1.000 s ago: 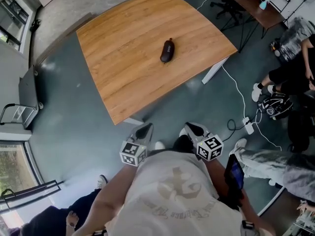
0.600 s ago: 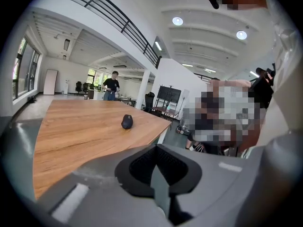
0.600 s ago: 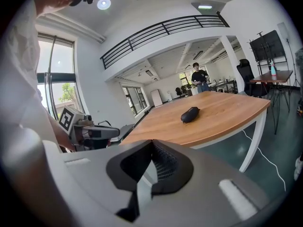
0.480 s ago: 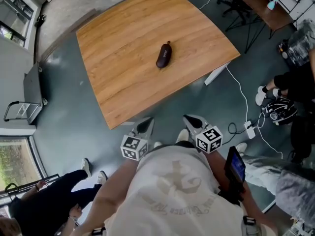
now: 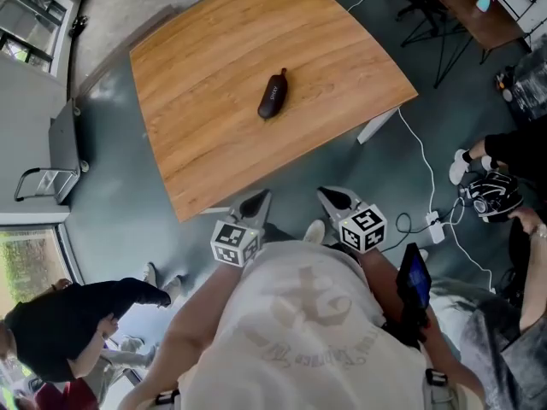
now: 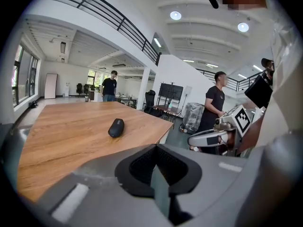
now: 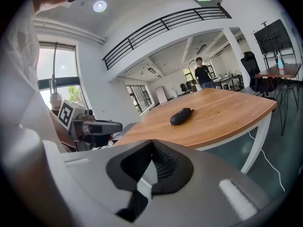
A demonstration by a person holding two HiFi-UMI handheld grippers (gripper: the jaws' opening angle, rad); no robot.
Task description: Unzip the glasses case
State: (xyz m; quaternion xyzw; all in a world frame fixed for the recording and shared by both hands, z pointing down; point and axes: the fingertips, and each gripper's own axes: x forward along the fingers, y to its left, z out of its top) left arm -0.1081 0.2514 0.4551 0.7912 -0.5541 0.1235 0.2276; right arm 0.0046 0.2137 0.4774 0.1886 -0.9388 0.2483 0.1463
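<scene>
The glasses case (image 5: 272, 96) is a dark, oblong zipped pouch lying alone near the middle of the wooden table (image 5: 205, 135). It also shows in the left gripper view as the case (image 6: 116, 127) and in the right gripper view as the case (image 7: 181, 116). My left gripper (image 5: 255, 204) and right gripper (image 5: 334, 199) are held side by side over the floor, just short of the table's near edge and well away from the case. Both are shut with nothing in them: left gripper (image 6: 158, 174), right gripper (image 7: 149, 167).
A white table leg (image 5: 376, 126) stands at the near right corner. A white cable and power strip (image 5: 436, 225) lie on the floor to the right, next to a seated person's shoes (image 5: 461, 156). A person in black (image 5: 77, 314) stands at lower left. Another desk (image 5: 461, 11) is far right.
Both grippers have moved forward and now sit close to the table's near edge, still shut. A person in black has come further into view at lower left.
</scene>
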